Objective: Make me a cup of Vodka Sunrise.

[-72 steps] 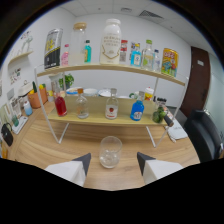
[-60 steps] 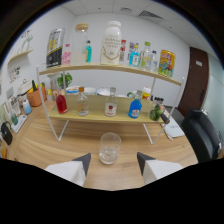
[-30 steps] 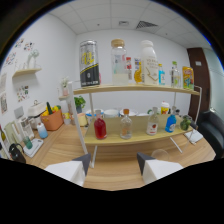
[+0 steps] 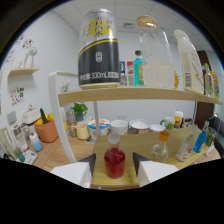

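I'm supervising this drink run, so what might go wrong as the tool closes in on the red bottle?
The red bottle stands between the open tool's fingers, ungripped; an off-centre close might tip it. A clear bottle stands close beside it and could get knocked. The black can sits near the upper shelf's edge overhead; lifting carelessly may bump that shelf.

Bright, even ceiling light, soft blur throughout, heavy fisheye bending with black edges

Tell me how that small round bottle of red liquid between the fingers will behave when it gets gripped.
The red bottle looks like clear glass, so probably hard, smooth and somewhat slippery. Its bulbous body may slide against the open gripper fingers unless caught at its widest part. It seems mostly full, so likely heavy for its size, and its narrow neck could let it tip on the lower shelf.
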{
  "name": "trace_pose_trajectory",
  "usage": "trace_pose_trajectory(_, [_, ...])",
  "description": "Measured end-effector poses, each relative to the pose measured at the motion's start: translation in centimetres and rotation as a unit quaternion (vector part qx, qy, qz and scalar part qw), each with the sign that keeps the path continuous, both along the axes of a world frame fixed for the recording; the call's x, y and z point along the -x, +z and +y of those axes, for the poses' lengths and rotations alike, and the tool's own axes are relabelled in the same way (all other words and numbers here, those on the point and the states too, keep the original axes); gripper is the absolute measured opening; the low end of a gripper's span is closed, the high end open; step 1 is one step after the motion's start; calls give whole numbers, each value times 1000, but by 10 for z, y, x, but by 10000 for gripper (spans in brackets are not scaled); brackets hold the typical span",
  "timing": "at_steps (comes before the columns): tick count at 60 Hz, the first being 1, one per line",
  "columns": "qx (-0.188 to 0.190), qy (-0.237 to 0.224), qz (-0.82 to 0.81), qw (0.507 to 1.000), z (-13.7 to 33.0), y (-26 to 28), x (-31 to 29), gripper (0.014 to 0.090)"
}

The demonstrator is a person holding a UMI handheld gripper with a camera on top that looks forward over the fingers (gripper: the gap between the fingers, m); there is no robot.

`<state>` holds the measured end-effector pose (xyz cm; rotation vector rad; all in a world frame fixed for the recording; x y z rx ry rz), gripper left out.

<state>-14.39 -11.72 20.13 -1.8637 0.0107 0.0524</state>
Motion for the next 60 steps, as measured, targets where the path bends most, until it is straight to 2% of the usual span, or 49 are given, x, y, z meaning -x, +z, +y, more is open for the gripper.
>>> trace_pose_trajectory(7, [4, 1, -21, 1000, 13, -7, 0, 434])
trace_pose_trajectory(10, [-4, -9, -27, 1000, 15, -6, -2, 360])
trace_pose_trajectory(27, [-18, 11, -25, 999, 6, 2, -1, 340])
trace_pose_trajectory(38, [-33, 20, -37, 999, -36, 16, -13, 339])
trace_pose_trajectory(48, [-12, 4, -40, 999, -78, -11, -45, 339])
trace_pose_trajectory(60, [17, -19, -34, 999, -99, -45, -85, 339])
